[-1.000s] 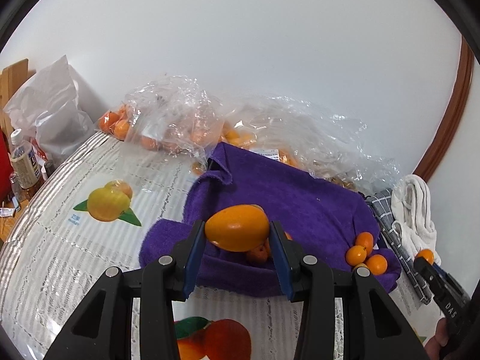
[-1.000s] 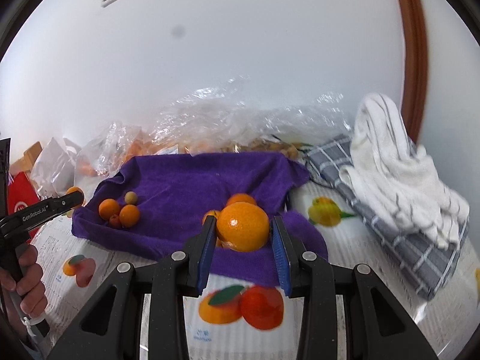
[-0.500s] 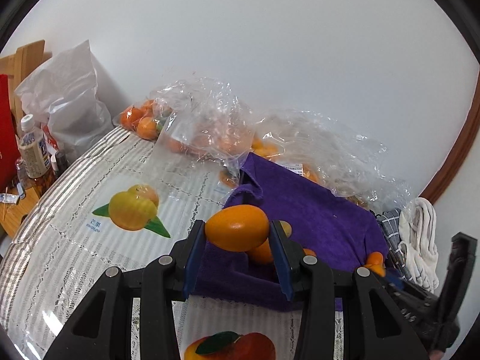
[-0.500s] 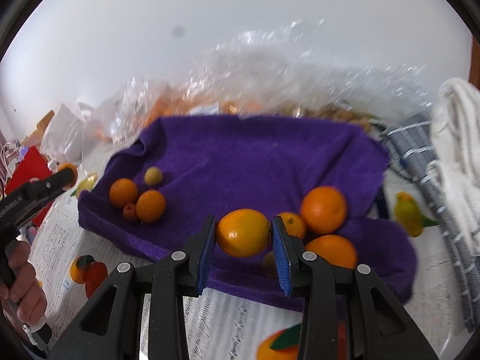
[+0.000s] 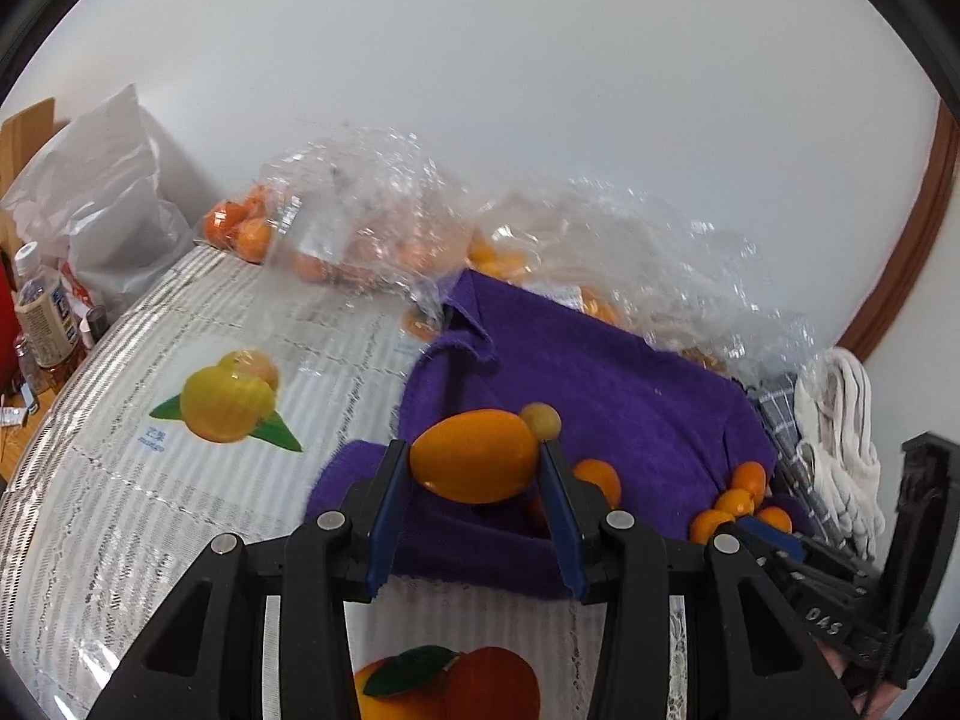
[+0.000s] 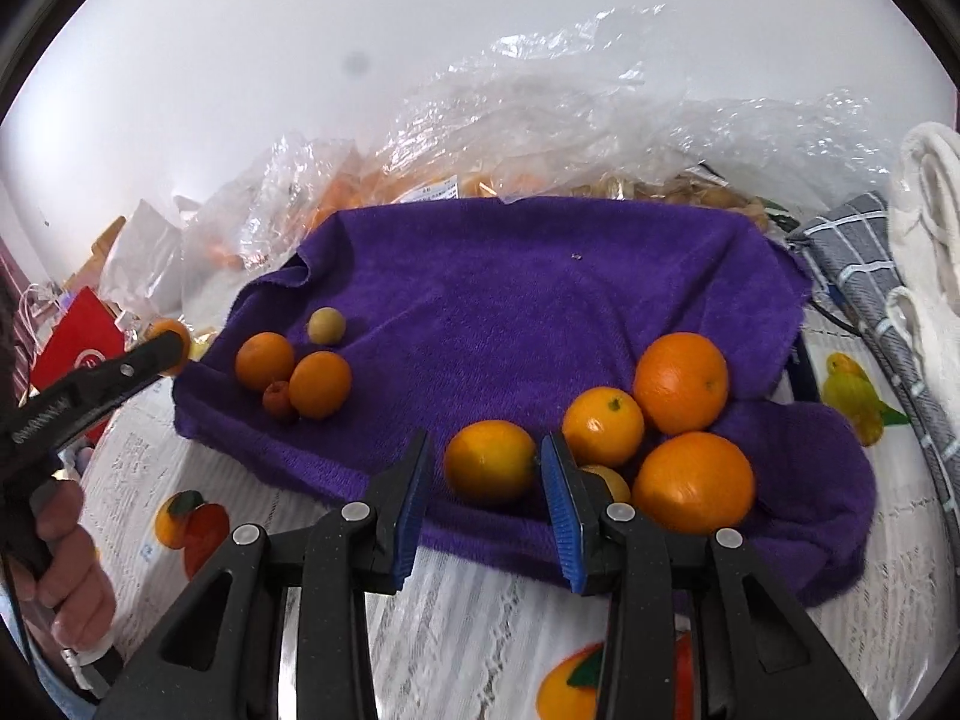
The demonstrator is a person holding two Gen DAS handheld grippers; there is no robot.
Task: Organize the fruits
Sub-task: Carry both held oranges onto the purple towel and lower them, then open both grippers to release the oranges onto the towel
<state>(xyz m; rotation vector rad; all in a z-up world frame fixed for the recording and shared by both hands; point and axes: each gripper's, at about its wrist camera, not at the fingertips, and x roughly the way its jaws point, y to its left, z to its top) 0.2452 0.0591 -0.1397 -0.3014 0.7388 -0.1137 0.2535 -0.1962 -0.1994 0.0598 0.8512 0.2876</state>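
Note:
A purple towel (image 6: 540, 300) lies on the table, also in the left wrist view (image 5: 600, 384). My left gripper (image 5: 474, 468) is shut on an oval orange fruit (image 5: 474, 456), held above the towel's left edge near a small fruit group (image 6: 300, 366). My right gripper (image 6: 486, 474) is open, its jaws standing apart around an orange (image 6: 489, 462) that rests on the towel's front edge. Three larger oranges (image 6: 678, 384) sit just right of it. The left gripper also shows in the right wrist view (image 6: 162, 351).
Clear plastic bags of fruit (image 5: 372, 228) lie behind the towel against the wall. A grey checked cloth (image 6: 864, 264) and a white cloth (image 6: 930, 228) lie to the right. Bottles (image 5: 42, 312) and a white bag (image 5: 102, 204) stand at the far left.
My right gripper lowered to the towel's front edge and opened, letting go of its orange beside the other oranges. My left gripper, still holding its fruit, shifted over the towel's left part.

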